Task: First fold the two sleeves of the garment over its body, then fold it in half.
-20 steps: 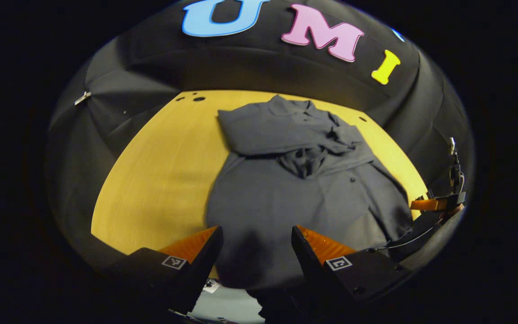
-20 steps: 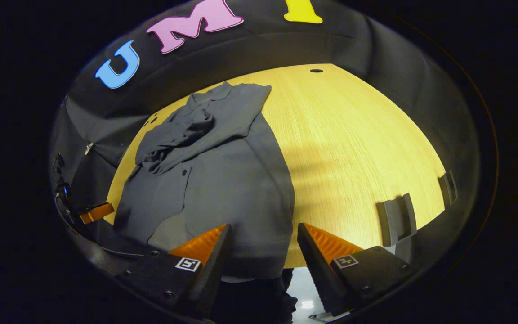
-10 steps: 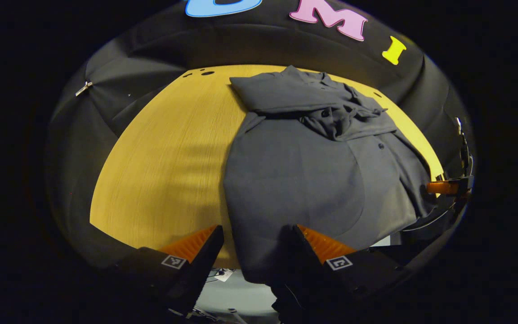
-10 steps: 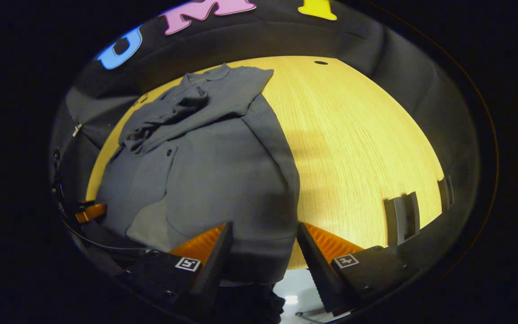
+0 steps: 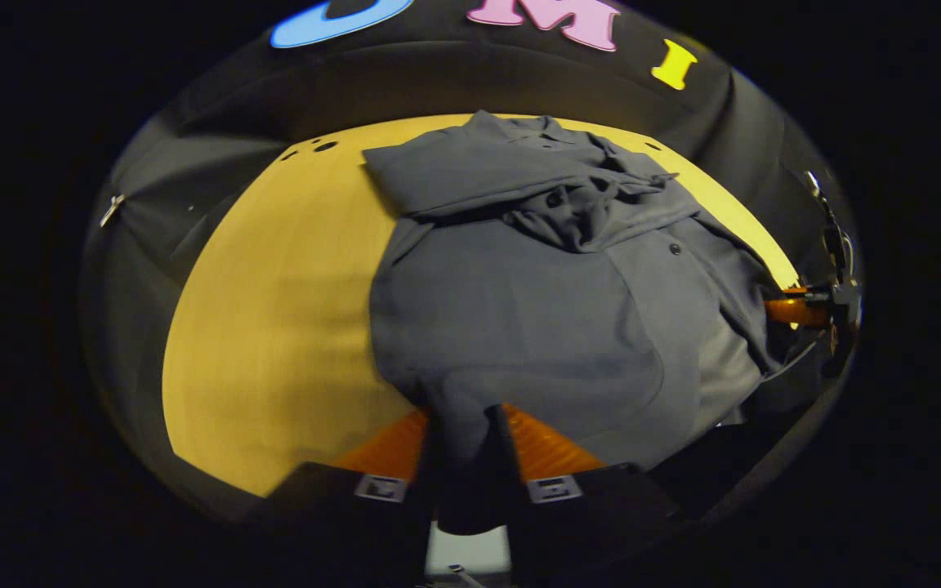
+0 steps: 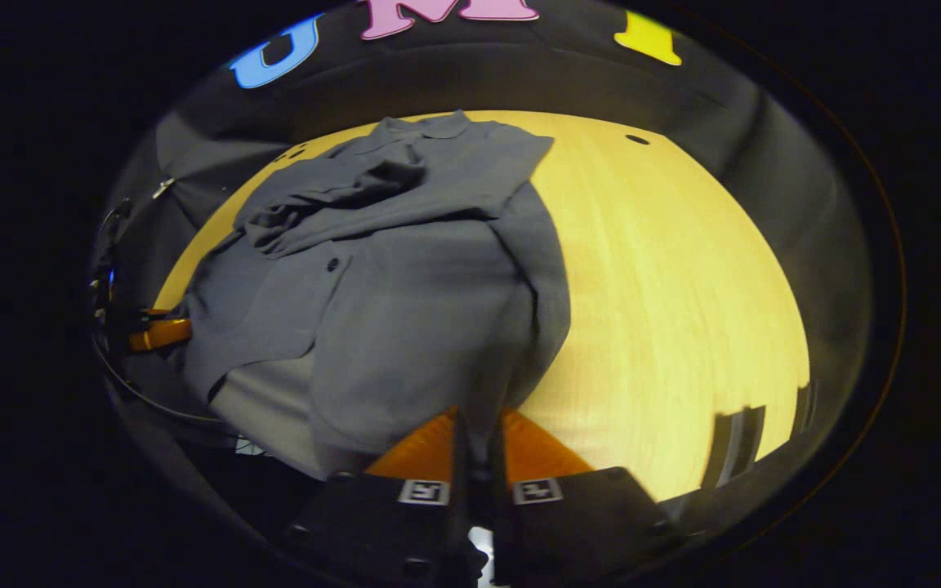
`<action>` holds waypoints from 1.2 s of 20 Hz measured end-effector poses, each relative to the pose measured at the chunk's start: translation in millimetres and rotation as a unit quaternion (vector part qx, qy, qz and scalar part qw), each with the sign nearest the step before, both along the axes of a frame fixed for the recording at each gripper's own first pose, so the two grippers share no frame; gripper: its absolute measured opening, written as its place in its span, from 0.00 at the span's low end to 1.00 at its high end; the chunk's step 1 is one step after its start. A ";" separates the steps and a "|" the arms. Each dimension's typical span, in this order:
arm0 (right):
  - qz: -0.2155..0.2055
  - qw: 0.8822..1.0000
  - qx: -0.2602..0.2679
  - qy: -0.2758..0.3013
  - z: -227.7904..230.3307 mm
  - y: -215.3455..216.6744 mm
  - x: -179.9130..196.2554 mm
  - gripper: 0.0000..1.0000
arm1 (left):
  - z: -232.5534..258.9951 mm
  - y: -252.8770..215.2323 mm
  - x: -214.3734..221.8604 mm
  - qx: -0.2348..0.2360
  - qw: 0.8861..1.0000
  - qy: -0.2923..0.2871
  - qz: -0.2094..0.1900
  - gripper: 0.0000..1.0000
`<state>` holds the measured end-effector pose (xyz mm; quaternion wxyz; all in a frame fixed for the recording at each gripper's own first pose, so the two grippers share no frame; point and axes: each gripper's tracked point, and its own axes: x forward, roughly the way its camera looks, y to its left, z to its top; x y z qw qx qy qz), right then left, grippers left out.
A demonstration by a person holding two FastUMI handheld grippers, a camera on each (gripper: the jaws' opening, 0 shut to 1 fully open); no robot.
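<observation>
A dark grey buttoned garment (image 5: 536, 302) lies on the yellow wooden table (image 5: 274, 327), collar toward the far wall, both sleeves bunched across its chest (image 5: 577, 208). My left gripper (image 5: 464, 445) is shut on the hem at the garment's near left corner, cloth pinched between the orange fingers. My right gripper (image 6: 479, 445) is shut on the hem at the near right corner of the garment (image 6: 405, 302). The hem bulges upward just ahead of both grippers. The other gripper's orange finger (image 5: 789, 310) peeks in at the right edge of the left gripper view.
Bare table (image 6: 683, 278) stretches to the right of the garment, with dark slotted holders (image 6: 736, 437) at its near right edge. Small holes (image 5: 315, 149) mark the far left of the tabletop. The table's near edge runs just beneath both grippers.
Both grippers have gone from open to shut on the hem corners. The hem has lifted and bunched a little at both grips.
</observation>
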<state>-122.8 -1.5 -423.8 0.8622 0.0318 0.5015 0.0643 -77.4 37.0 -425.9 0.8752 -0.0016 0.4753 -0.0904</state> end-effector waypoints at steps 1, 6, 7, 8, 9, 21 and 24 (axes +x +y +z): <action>0.004 1.000 0.004 0.005 0.7 -0.2 0.1 0.09 | 0.9 -0.6 5.0 -0.008 1.000 0.006 0.012 0.10; 0.007 0.999 0.030 -0.008 32.3 -2.2 -11.7 0.05 | 36.8 7.1 -10.3 -0.047 0.999 -0.011 0.023 0.06; 0.000 0.999 0.047 -0.014 44.3 1.1 -13.4 0.06 | 46.2 9.9 -16.0 -0.055 0.998 -0.014 0.027 0.06; -0.008 0.998 0.058 -0.019 56.5 3.7 -14.4 0.06 | 61.3 12.6 -17.8 -0.066 0.997 -0.020 0.031 0.02; -0.012 0.997 0.066 -0.025 68.6 3.5 -14.6 0.06 | 77.5 15.0 -19.6 -0.073 0.997 -0.024 0.033 0.06; -0.033 0.977 0.101 -0.187 199.6 -5.0 108.9 0.05 | 204.7 43.0 103.8 -0.127 0.983 -0.112 0.072 0.06; -0.029 0.970 0.095 -0.222 215.8 -4.1 158.5 0.05 | 219.2 49.7 151.9 -0.117 0.980 -0.147 0.067 0.05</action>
